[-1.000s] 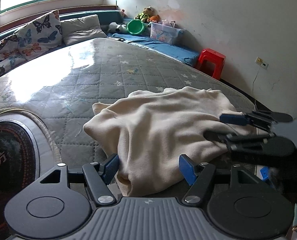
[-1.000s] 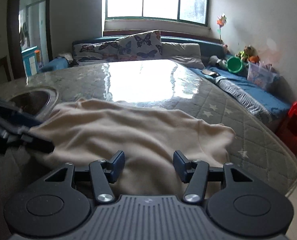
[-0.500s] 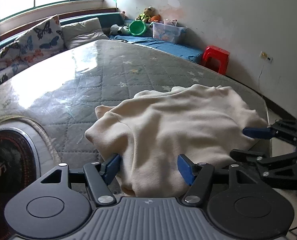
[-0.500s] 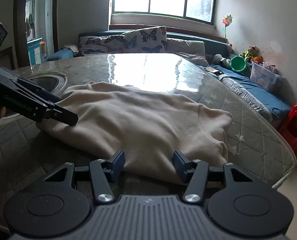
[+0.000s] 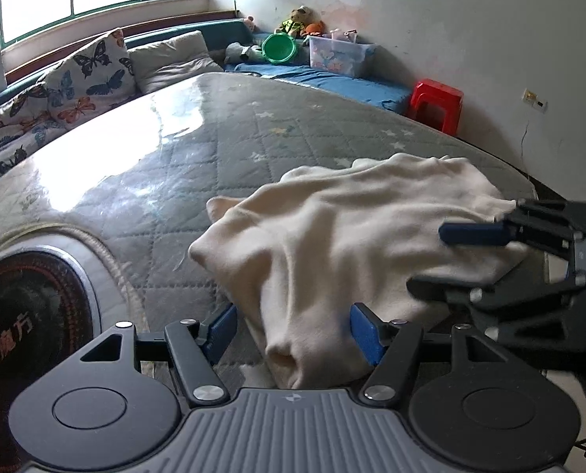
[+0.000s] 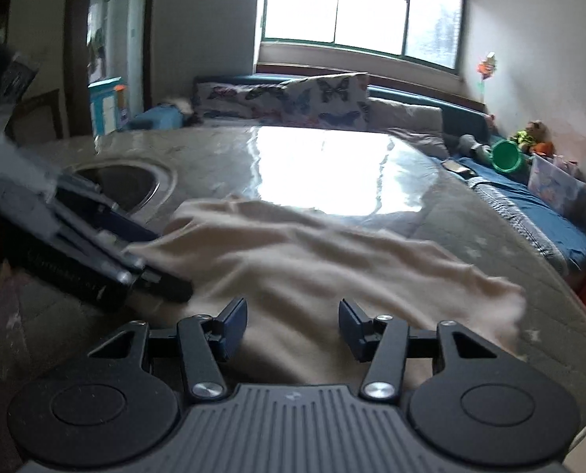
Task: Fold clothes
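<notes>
Two grippers frame one cream garment lying rumpled on one grey quilted mattress, near its near edge. Left gripper: jaws spread wide, one blue pad on each side of a bunched fold at the garment's near end; the fold sits between the pads, and neither pad is seen pressing it. Right gripper: jaws likewise wide apart, over the near edge of the garment with cloth visible between the pads, nothing clamped. In the left wrist view the right gripper enters from the right, its two fingers parted, the upper one above the cloth surface and the lower one at the garment's near right edge. In the right wrist view the left gripper appears blurred at the garment's left end; contact there cannot be told.

Around the garment: one round dark inset with a metal rim set in the mattress to the garment's left; two butterfly-print cushions and one plain grey pillow beyond the mattress's far side; one green bowl, one clear storage box and two or three soft toys, count unclear, beyond the garment at the far wall; one red stool on the floor beyond the garment to its right.
</notes>
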Motion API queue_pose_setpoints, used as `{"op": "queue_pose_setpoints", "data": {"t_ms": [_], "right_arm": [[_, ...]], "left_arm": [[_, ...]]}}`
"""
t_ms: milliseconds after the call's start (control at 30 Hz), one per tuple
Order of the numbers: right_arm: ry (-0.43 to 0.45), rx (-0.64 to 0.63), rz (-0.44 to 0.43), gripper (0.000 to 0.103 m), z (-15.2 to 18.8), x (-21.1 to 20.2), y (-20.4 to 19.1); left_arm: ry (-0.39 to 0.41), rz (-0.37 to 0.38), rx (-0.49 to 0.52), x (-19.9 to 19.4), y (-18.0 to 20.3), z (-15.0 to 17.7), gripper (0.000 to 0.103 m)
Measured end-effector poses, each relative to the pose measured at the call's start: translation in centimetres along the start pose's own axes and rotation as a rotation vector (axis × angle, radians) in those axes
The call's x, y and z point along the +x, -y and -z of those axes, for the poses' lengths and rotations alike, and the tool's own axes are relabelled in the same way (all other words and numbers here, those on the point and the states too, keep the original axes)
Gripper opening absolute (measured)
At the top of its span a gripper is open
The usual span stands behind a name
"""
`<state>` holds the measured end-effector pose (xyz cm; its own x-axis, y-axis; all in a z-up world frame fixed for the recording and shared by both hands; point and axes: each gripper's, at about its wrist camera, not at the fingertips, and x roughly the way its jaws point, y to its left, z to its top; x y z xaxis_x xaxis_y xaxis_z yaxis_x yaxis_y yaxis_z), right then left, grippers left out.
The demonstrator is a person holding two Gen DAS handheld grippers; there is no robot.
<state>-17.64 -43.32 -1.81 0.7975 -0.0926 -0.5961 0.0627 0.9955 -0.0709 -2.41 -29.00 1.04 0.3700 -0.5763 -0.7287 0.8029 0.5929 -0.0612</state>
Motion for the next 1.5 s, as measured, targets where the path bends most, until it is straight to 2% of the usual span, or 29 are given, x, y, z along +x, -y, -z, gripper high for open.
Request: {"op": "queue_pose_setpoints", "data": {"t_ms": [133,233,433,467,633,733,867,1000,1100,1233,1367,1500], "right_arm": [[-0.014,-0.006,-0.027,0.048,0.8,-0.7,-0.4],[-0.022,0.034,-0.059,0.047,0.5,-1.3,0.5],[0.031,0.106,0.025,0.047,-1.3,-1.2,3.8],[0.032,0.118,0.039,0.047,-1.6,-0.9,4.5],[0.015,0.192,0.081,0.047,-3.1,2.0,7.9],[-0.023,0.227,0.101,0.047,-3.4,4.3,9.2],[-0.068,0.264,0.126,0.047,-3.4,6.5,10.1],[-0.033,0.223,0.132,0.047,-3.8,6.0,8.9],[-0.007,0.173,0.092,0.047,-4.5,5.7,7.0],[-0.023,0.117,0.031,0.047,-5.3,6.8,4.5],[-0.043,0.055,0.012,0.048,-5.9,8.2,2.3],[-0.029,0.022,0.004,0.049,-6.4,7.7,0.9]], "left_arm": [[0.005,-0.002,-0.009,-0.2,-0.2,-0.2,0.066],[0.044,-0.002,-0.017,-1.2,-0.2,-0.8,0.066],[0.096,0.037,0.014,-1.8,1.2,-2.0,0.065],[0.098,0.050,0.025,-1.6,1.5,-2.1,0.062],[0.076,0.102,0.075,-0.3,3.0,-1.7,0.062],[0.048,0.106,0.091,0.4,3.3,-1.3,0.062],[0.029,0.121,0.068,0.7,2.5,-0.9,0.062],[0.043,0.133,0.035,0.0,1.8,-0.9,0.063],[0.051,0.129,0.018,-0.5,1.3,-1.0,0.063],[0.052,0.121,-0.002,-1.2,0.8,-0.8,0.064],[0.050,0.087,-0.013,-2.2,0.1,-0.3,0.065],[0.050,0.051,-0.061,-3.3,-1.4,0.3,0.067]]}}
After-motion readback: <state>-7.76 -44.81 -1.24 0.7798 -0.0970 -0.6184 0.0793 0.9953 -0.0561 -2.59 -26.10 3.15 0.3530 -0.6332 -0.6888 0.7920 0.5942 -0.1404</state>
